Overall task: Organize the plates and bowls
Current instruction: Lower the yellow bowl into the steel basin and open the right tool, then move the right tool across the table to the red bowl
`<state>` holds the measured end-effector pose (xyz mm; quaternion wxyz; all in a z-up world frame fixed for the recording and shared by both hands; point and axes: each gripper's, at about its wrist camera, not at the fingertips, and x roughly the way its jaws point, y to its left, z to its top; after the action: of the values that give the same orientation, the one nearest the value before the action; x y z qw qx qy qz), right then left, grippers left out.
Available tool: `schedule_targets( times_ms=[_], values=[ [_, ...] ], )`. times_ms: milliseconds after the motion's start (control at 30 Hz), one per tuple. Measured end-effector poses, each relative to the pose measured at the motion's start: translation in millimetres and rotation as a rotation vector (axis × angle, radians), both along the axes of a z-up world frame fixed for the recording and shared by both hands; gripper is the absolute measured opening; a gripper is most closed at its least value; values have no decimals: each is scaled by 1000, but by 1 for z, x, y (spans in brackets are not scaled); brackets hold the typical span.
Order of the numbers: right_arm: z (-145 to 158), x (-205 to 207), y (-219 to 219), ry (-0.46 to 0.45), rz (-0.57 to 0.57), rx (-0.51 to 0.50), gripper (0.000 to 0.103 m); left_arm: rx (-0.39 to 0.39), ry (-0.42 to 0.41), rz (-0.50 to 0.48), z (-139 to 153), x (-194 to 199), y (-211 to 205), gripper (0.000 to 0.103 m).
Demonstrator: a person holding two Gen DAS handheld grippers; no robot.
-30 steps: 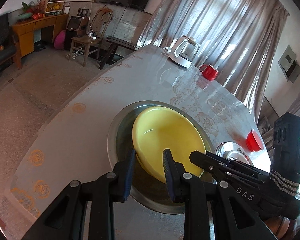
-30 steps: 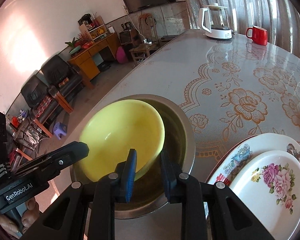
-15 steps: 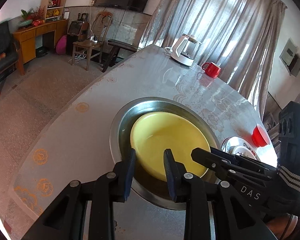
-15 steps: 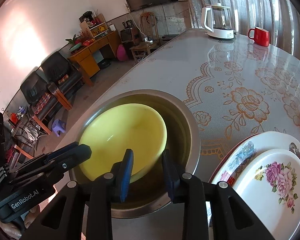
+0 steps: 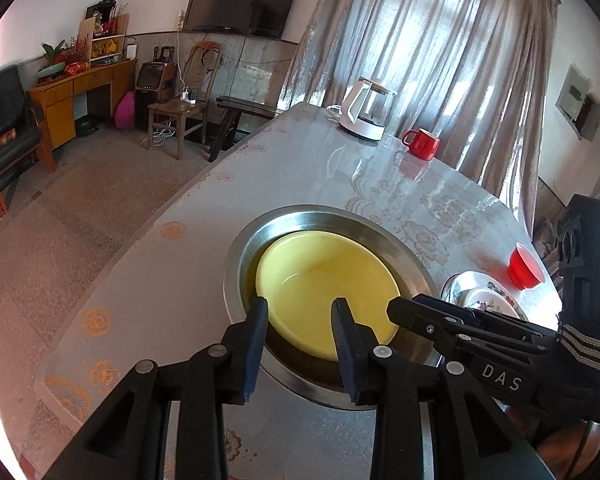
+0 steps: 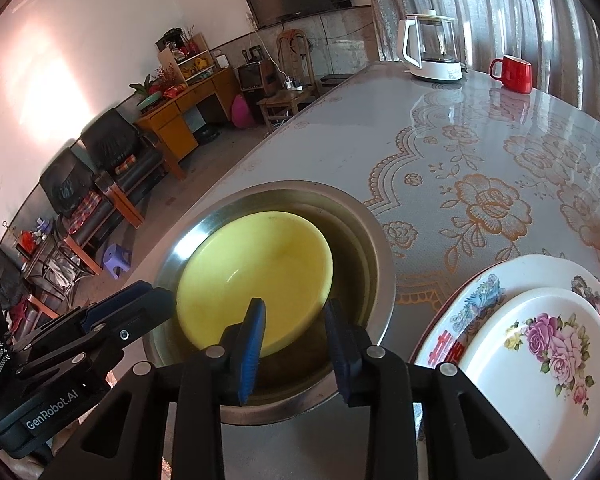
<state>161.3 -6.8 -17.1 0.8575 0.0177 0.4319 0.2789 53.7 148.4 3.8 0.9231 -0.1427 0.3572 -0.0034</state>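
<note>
A yellow bowl [image 5: 328, 288] lies inside a larger steel bowl [image 5: 236, 248] on the table; both also show in the right wrist view, the yellow bowl [image 6: 256, 280] and the steel bowl [image 6: 380, 248]. My left gripper [image 5: 300, 312] is open and empty, just above the yellow bowl's near rim. My right gripper [image 6: 294, 316] is open and empty, over the near right of the steel bowl. Two stacked flowered plates [image 6: 540, 340] lie to the right.
A white kettle [image 5: 366, 114] and a red mug [image 5: 422, 144] stand at the table's far end. A small red cup [image 5: 524, 268] sits beyond the plates. The table's left edge [image 5: 140, 248] drops to the floor.
The yellow bowl went from tilted and held up to lying flat inside the steel bowl. Both grippers opened wider and drew back a little from its rim.
</note>
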Motion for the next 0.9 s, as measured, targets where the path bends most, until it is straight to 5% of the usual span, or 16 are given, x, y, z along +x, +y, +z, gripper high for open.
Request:
schedule_targets(
  times_ms=[400, 900],
  values=[
    [5, -5, -18, -3, -24, 63, 33, 105, -88, -39, 25, -15, -22, 40],
    [12, -8, -61, -12, -109, 139, 34, 159, -101, -114, 32, -20, -52, 41]
  ],
)
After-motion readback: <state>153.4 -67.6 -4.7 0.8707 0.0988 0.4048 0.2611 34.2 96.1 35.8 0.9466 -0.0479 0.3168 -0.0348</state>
